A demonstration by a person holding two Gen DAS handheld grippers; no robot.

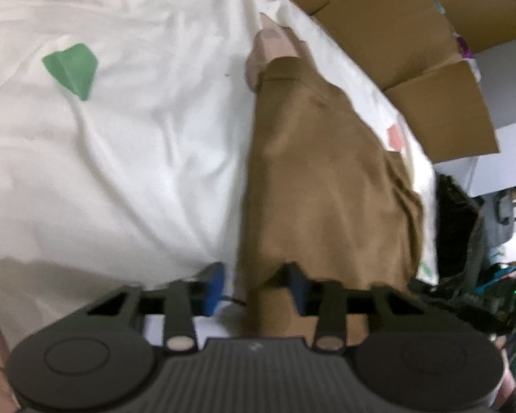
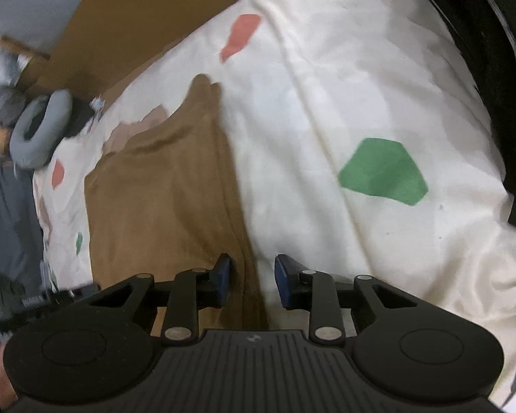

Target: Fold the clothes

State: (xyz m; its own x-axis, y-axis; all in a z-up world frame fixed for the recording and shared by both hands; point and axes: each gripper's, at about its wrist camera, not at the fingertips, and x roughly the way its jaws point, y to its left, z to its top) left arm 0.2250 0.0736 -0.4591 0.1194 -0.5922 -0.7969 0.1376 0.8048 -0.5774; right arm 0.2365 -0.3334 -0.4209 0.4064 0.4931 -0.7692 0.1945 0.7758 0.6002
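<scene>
both grippers are being pointed down at the bed. the left gripper [image 1: 256, 287] is being pinched narrow on the brown cloth [image 1: 323, 172]; the right gripper [image 2: 251, 280] is set narrow around its edge w/ a gap showing. the soft, wrinkly cloth is being spread on the white sheet [image 2: 326, 86] w/ green & pink patches.

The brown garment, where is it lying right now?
The brown garment lies on the white patterned sheet, left of centre in the right wrist view and right of centre in the left wrist view, its near edge between both grippers' fingers.
</scene>
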